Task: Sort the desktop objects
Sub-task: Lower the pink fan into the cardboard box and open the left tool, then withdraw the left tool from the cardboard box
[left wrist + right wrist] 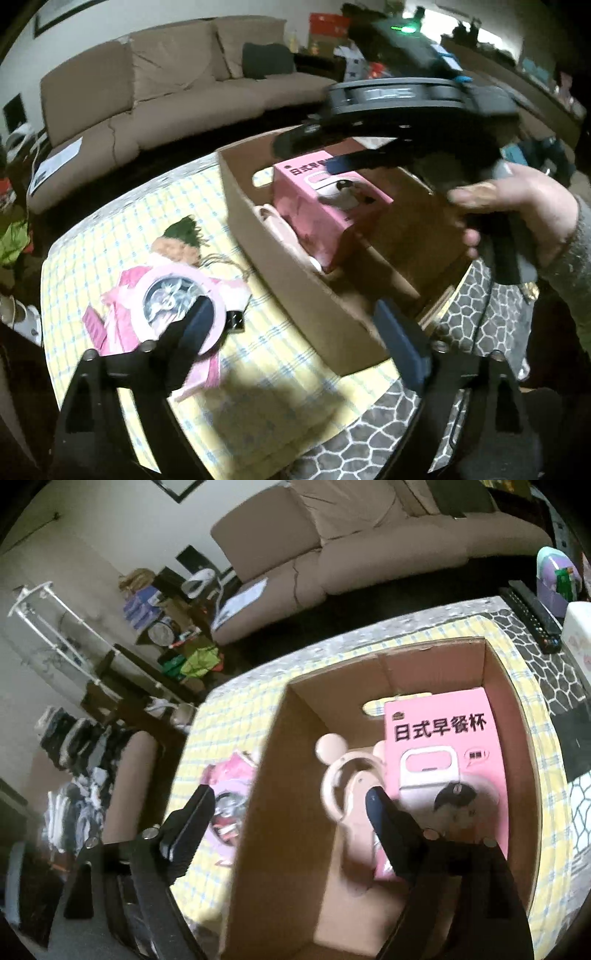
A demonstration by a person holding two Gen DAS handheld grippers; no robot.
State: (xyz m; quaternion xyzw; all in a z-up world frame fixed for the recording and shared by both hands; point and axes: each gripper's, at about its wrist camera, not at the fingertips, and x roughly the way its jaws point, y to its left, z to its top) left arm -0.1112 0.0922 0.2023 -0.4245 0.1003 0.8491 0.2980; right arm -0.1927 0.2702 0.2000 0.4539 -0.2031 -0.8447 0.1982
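A cardboard box (295,291) (266,812) stands on the yellow checked cloth. Inside it lie a pink carton with Chinese print (332,210) (443,753) and a pale pink ring-shaped item (280,225) (343,779). On the cloth left of the box lie a pink toy with a round window (173,295) (229,797) and a knitted carrot (181,243). My left gripper (295,325) is open and empty, above the cloth beside the box. My right gripper (291,805) is open and empty over the box's left wall; in the left wrist view it hovers above the box (388,147).
A brown sofa (147,92) (369,539) stands beyond the table. A remote control (532,616), a purple holder (554,579) and a white container (580,627) sit at the table's far right. A patterned grey cloth (369,435) covers the table's near part.
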